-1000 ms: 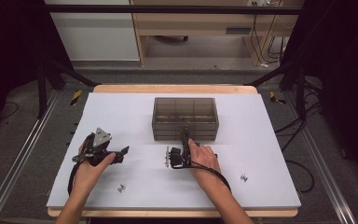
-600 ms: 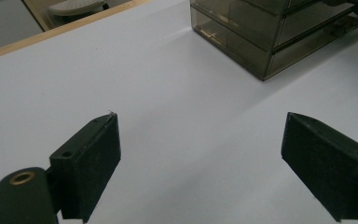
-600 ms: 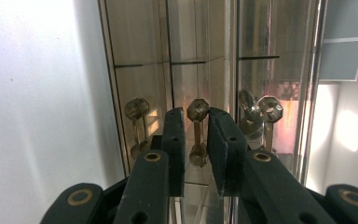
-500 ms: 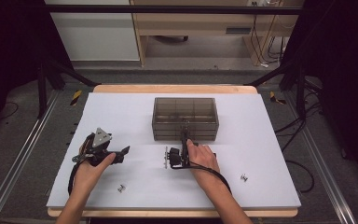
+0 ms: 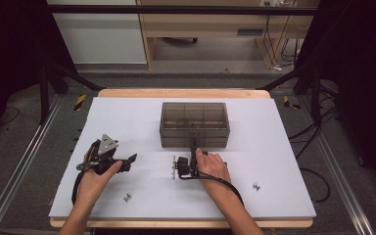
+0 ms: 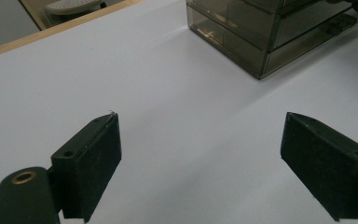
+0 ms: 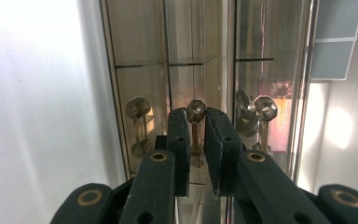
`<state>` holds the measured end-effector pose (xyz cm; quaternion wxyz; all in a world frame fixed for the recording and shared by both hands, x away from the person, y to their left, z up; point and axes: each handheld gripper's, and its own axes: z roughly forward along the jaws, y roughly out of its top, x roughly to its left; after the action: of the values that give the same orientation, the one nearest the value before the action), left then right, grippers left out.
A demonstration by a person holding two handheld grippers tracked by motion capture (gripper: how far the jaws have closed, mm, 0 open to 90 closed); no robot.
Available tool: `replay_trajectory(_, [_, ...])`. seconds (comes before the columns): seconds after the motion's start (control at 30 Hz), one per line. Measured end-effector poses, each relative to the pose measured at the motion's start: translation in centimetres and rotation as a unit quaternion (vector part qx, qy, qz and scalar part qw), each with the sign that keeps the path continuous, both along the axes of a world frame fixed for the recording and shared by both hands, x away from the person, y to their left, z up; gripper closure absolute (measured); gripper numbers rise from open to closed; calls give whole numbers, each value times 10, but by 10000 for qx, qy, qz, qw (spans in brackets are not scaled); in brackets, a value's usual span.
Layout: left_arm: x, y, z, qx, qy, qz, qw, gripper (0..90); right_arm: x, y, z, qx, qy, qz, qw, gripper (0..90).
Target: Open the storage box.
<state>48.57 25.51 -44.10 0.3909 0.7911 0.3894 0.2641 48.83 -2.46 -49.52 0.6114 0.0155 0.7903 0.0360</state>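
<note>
A smoke-tinted plastic drawer box stands mid-table; its near corner shows in the left gripper view. My right gripper, turned on its side, is at the box's front. In the right gripper view its jaws have just been closing, and their pads now press on a brass-coloured drawer knob. Two more such knobs sit beside it. My left gripper rests on the table at the left, its jaws wide open with only bare table between them.
Two small metal parts lie on the white tabletop, one near the left forearm, one at the front right. Black frame posts and cables flank the table. A wooden edge runs along the far side.
</note>
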Motion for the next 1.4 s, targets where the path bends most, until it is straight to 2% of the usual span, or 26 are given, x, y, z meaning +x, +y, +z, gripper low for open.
replay_trajectory(0.37, [0,1,1,22,8,5,10000,119,-25,0,0,-137,-18,116,9998,809])
replay_trajectory(0.43, [0,0,1,21,12,-14,10000,119,-27,-1,0,-61,38,84,9999,799])
replay_trajectory(0.47, [0,0,1,14,7,-30,10000,119,-27,-1,1,-38,70,97,9999,767])
replay_trajectory(0.53, [-1,-2,1,35,36,-87,9999,117,-29,-1,3,101,103,94,9999,701])
replay_trajectory(0.63, [-1,-6,-1,76,64,-191,9998,116,-34,-3,10,341,146,37,9993,669])
replay_trajectory(0.73, [-2,-14,-3,91,79,-371,9992,114,-39,-11,18,753,269,-129,9967,662])
replay_trajectory(0.8, [-3,-18,-2,154,73,-463,9988,114,-42,-18,23,932,350,-184,9949,659])
replay_trajectory(0.87, [-5,-25,-3,112,84,-597,9981,114,-44,-26,27,1067,435,-261,9930,657])
replay_trajectory(0.93, [-6,-32,-4,75,132,-764,9970,115,-45,-36,31,1268,545,-374,9897,657])
replay_trajectory(1.03, [-6,-39,-6,103,182,-877,9959,121,-45,-49,36,1655,768,-488,9820,658])
replay_trajectory(1.07, [-6,-41,-7,100,189,-896,9957,126,-45,-53,37,1708,812,-486,9808,658])
replay_trajectory(1.2, [-3,-47,-5,83,212,-959,9951,176,-42,-71,40,2018,1089,-524,9719,645])
replay_trajectory(1.3, [-1,-53,-2,110,194,-1047,9943,223,-39,-86,41,2344,1387,-565,9605,636])
replay_trajectory(1.37, [1,-58,-1,104,194,-1103,9937,243,-38,-93,42,2490,1478,-578,9554,628])
replay_trajectory(1.4, [3,-59,-1,116,205,-1129,9933,248,-38,-97,42,2578,1560,-618,9515,621])
